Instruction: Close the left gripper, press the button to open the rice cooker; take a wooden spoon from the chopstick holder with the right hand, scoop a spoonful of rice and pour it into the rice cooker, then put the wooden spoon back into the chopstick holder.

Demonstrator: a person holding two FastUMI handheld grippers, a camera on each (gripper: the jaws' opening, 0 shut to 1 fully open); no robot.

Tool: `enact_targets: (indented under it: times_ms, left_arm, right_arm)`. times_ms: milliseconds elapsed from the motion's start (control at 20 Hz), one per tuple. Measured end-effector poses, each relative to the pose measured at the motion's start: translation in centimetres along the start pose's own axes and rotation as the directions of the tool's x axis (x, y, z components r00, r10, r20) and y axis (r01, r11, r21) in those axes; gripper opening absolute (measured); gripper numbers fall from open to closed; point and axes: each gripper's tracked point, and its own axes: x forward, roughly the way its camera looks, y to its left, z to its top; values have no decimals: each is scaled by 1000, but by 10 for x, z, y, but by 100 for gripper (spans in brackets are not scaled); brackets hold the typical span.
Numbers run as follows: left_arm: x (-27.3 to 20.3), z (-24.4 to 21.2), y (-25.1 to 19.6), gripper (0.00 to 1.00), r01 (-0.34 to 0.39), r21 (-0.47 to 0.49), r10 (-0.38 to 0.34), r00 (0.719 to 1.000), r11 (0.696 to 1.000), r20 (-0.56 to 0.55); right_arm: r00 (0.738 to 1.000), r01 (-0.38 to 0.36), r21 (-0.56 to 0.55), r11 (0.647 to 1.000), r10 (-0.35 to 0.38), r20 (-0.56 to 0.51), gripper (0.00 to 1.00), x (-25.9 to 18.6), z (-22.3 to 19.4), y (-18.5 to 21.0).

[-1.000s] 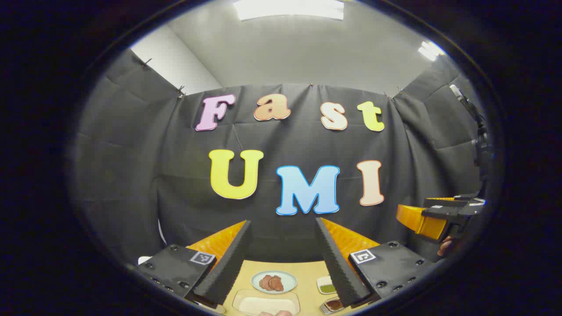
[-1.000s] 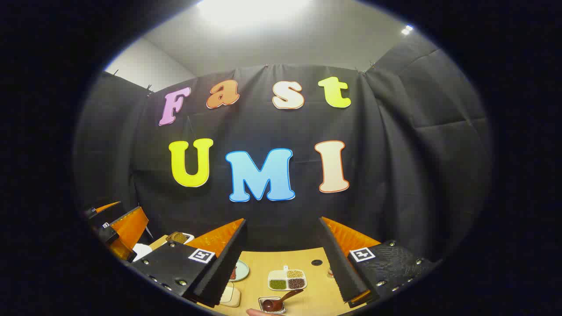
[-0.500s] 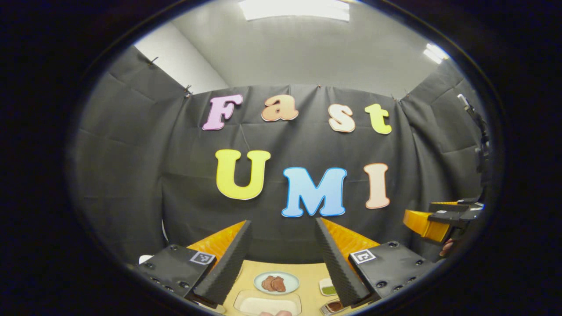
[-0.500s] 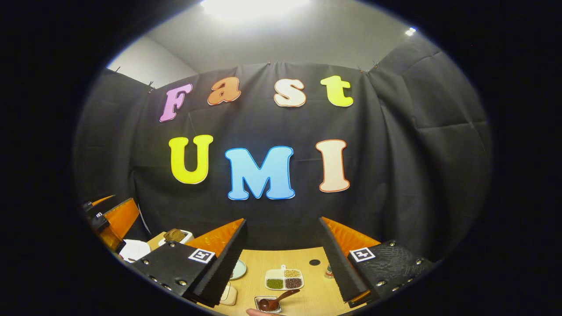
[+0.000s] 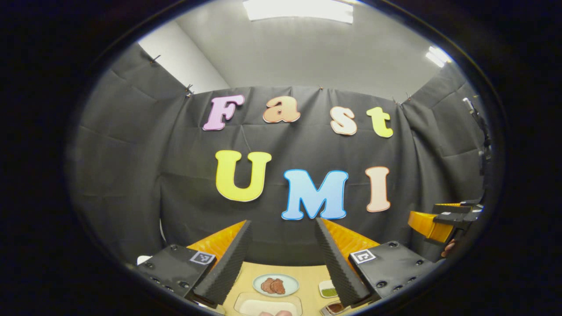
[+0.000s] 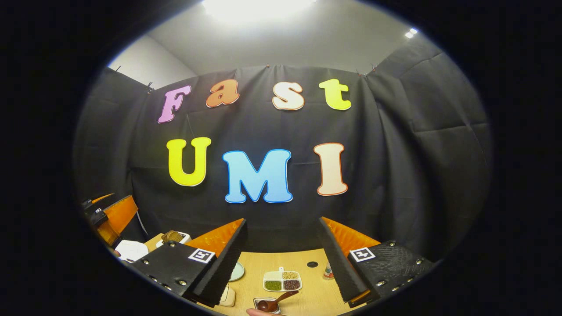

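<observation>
We see a four-part dish [image 6: 282, 281] of green, tan and dark grains on the bench [image 6: 316, 294]; nearer us from that dish, a wooden spoon [image 6: 275, 302] rests in a small square container [image 6: 266, 304], below and between our right hand-held gripper [image 6: 281, 254], spread wide. Our left hand-held gripper [image 5: 283, 256] is also spread, above a plate [image 5: 275, 285] of brown slices.
</observation>
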Motion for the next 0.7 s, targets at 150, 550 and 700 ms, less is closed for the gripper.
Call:
enact_targets:
  times_ms: [150, 550, 700]
  left_arm:
    - [6, 3, 3, 93, 22, 35, -22, 1000, 999, 10]
    - [-3, -19, 67, 96, -56, 49, 56, 998, 997, -3]
    - [-4, -31, 97, 61, -101, 82, 103, 994, 991, -23]
  right_arm:
    - [1000, -8, -29, 1000, 8, -4, 96, 0, -6, -2]
    - [998, -15, -2, 1000, 15, -56, 96, -8, -31, 13]
    - [997, -25, -7, 1000, 25, -66, 96, -7, -34, 17]
